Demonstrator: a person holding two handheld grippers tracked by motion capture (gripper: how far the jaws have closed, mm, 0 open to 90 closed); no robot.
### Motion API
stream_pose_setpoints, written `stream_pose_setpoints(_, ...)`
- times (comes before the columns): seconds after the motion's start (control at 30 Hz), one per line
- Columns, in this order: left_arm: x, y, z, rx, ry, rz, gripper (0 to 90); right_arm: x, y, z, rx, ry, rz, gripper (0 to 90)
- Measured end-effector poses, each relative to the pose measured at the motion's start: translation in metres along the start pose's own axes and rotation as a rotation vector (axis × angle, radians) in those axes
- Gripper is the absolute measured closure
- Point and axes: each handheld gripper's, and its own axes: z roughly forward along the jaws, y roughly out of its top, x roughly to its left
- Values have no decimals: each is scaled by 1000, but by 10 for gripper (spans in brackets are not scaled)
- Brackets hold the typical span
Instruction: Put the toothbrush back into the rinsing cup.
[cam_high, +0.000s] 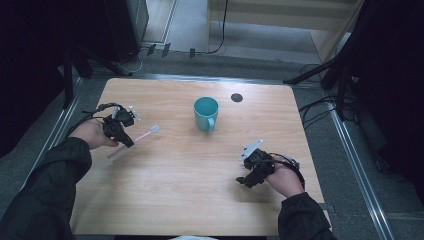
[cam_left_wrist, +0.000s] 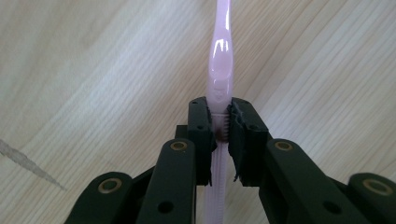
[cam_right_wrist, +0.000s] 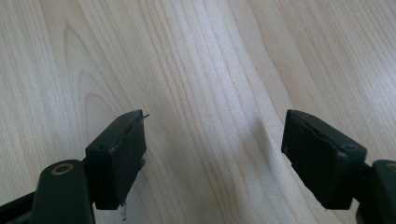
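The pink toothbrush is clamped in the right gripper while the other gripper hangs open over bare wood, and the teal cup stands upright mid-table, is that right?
Not quite: the left gripper holds the pink toothbrush, as the left gripper view shows, jaws shut on its handle. The right gripper is the open one over bare wood. The teal cup does stand upright mid-table.

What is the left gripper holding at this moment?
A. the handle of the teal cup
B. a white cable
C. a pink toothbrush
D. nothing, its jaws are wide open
C: in the left gripper view the left gripper has its jaws closed on the pink toothbrush, and the cup stands apart in the middle of the table.
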Motion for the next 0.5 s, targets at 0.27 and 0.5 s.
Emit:
stream_pose_setpoints(0.27, -7, 2, -11, -86, 3, -34, 792, 1, 0, 0, 7, 0, -6, 217)
stream_pose_setpoints(0.5, -9, -3, -17, -164, -8, -81, 791, 1, 0, 1, 9, 1, -8, 217)
